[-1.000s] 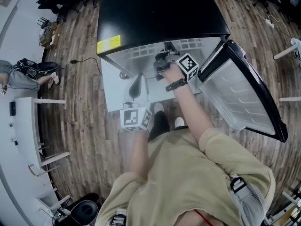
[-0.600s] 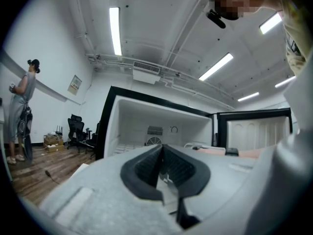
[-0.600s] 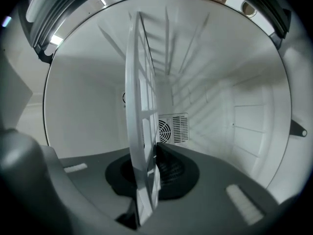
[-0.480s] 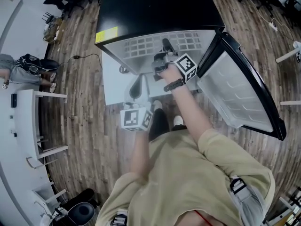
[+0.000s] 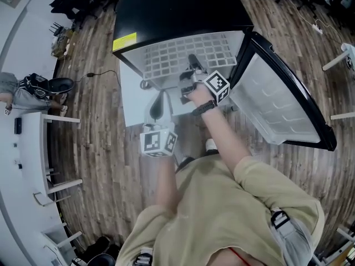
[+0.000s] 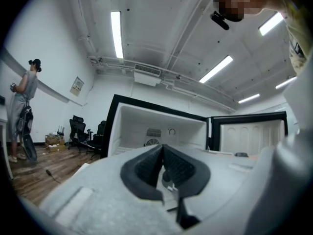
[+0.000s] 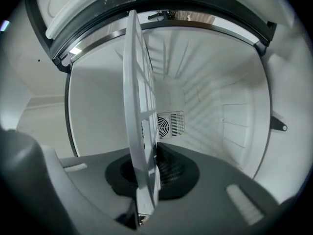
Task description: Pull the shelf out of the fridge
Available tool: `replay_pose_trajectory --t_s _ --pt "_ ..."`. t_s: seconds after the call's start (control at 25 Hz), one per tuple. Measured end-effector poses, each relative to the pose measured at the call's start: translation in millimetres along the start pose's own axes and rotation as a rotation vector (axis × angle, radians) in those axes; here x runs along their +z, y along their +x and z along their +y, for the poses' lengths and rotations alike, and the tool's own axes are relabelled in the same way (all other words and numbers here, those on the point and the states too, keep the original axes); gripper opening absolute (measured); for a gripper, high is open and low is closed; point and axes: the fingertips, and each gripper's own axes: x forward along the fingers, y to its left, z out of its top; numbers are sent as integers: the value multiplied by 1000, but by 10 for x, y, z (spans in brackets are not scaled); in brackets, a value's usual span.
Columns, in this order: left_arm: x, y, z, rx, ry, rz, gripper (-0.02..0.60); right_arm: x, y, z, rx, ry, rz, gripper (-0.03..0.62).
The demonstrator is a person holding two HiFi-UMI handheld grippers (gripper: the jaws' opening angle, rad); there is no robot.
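A black mini fridge [image 5: 177,10] stands open with its door [image 5: 280,107] swung to the right. A white grid shelf [image 5: 188,54] sticks well out of its front. My right gripper [image 5: 191,73] is shut on the shelf's front edge; in the right gripper view the shelf [image 7: 139,111] runs edge-on between the pads into the white fridge cavity [image 7: 215,111]. My left gripper [image 5: 157,108] hangs lower left of the fridge, jaws shut with nothing between them [image 6: 164,168], pointing at the open fridge [image 6: 156,131].
White desks [image 5: 39,148] stand at the left over a wood floor [image 5: 100,148]. Another person [image 6: 24,111] stands at the far left of the room. Office chairs [image 6: 80,131] and a cable [image 5: 100,71] lie beside the fridge.
The shelf has slid farther out of the fridge, with my right gripper drawing back toward me. The left gripper has barely moved.
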Motion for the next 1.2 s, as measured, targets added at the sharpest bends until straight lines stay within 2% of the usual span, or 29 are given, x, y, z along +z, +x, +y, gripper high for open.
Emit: replay_pose_trajectory --t_s 0.24,0.76,0.88,1.0,1.08,1.2 --pt "120 -60 -154 -44 -1 -22 3 98 -339 -1 -13 6 -32 29" --pt "345 -276 111 -74 -65 -33 3 1 -680 137 -49 -14 -54 29" --pt "401 -347 131 -82 -72 -35 3 -14 -851 85 -72 10 -73 28" --pt "433 -338 113 -84 -78 -32 3 27 -1003 38 -61 30 -86 28" --pt "399 -427 110 -91 -81 -31 3 -15 -1165 23 -54 -42 -68 28" --pt "328 -613 174 -101 -94 -28 3 -153 -1389 57 -60 -221 -44 28"
